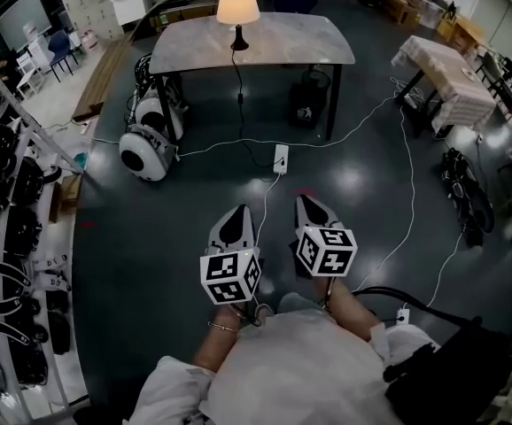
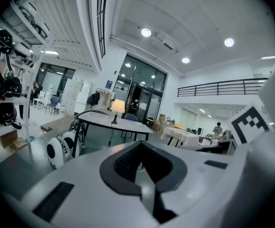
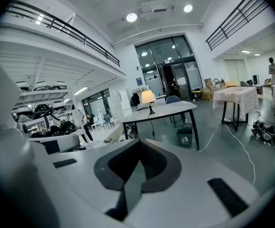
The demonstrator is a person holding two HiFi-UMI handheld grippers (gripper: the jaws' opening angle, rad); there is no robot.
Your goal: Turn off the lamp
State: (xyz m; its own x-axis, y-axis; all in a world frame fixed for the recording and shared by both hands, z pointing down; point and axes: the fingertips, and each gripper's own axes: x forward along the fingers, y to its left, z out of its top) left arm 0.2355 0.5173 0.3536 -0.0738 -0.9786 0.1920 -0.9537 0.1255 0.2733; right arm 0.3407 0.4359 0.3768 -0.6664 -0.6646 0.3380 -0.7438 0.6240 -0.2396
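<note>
While both grippers sit pressed together and empty, left gripper (image 1: 237, 215) and right gripper (image 1: 311, 206) side by side, the lamp (image 1: 237, 7) is lit and well ahead of them, upright near the far edge of the bench (image 1: 309, 47). Its switch can't be made out from here. Main risk is the approach: white cables (image 1: 409, 184) and a socket block (image 1: 281, 158) lie on the floor just ahead of the grippers, easy to snag or trip on. The lamp's black cord (image 1: 238, 87) hangs off the bench down toward that block; tugging it could drag the lamp over. The lamp looks small-based, so a hard poke from a closed gripper would likely tip it.
</note>
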